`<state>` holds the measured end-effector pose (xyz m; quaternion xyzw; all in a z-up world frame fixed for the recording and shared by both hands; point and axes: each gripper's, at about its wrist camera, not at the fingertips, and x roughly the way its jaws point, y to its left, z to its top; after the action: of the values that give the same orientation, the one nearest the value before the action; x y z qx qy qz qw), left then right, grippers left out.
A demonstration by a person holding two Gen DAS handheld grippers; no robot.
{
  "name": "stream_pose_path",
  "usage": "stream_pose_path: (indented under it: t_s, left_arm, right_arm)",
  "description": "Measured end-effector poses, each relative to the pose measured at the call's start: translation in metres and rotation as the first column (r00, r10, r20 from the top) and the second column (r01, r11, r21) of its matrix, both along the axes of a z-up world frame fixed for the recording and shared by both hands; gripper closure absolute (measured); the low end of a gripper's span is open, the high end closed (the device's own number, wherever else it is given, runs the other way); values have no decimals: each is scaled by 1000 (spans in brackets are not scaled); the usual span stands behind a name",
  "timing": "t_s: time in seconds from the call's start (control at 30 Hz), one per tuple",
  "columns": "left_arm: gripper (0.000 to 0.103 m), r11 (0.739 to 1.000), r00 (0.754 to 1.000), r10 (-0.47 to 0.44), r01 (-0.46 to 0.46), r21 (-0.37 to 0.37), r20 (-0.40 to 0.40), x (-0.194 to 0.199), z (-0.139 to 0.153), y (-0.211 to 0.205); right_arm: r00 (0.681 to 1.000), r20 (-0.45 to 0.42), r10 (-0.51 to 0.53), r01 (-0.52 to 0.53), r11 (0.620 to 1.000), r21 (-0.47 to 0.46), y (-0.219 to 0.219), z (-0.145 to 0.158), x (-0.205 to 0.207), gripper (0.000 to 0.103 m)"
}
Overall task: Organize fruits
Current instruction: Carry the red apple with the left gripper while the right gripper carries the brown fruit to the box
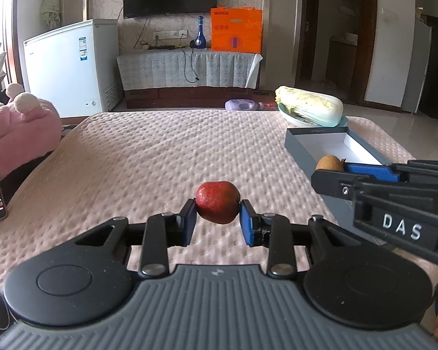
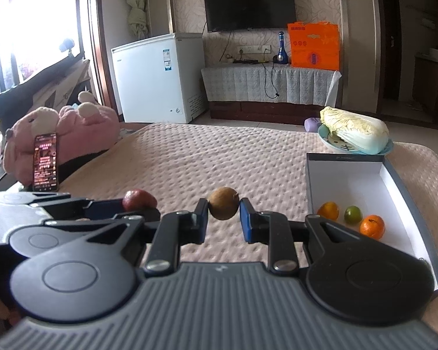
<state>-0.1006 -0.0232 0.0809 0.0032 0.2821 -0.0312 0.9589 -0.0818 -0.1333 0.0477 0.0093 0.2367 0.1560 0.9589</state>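
Observation:
My left gripper (image 1: pixel 217 207) is shut on a red fruit (image 1: pixel 217 201), held above the pink quilted cover. My right gripper (image 2: pixel 224 208) is shut on a small brown round fruit (image 2: pixel 223 206). In the left wrist view the right gripper (image 1: pixel 330 169) comes in from the right with the brown fruit (image 1: pixel 329 163) at its tip, beside the box. In the right wrist view the left gripper (image 2: pixel 137 204) reaches in from the left with the red fruit (image 2: pixel 138 199). The grey box with a white inside (image 2: pixel 350 175) holds two oranges (image 2: pixel 372 226) (image 2: pixel 328 210) and a green fruit (image 2: pixel 352 214).
A cabbage on a blue plate (image 2: pixel 354 134) sits behind the box. A phone (image 2: pixel 45 162) leans on a pink plush toy (image 2: pixel 73 134) at the left edge of the cover. A white freezer (image 2: pixel 157 78) and a TV stand lie beyond.

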Motion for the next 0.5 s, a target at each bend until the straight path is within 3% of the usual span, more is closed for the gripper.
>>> stream_pose_path:
  t_s: [0.5]
  left_arm:
    - [66,996,995,-94,94,2,25,12,1,-40]
  right_arm:
    - [991,23,-132,132,991,20,-72,9,4,77]
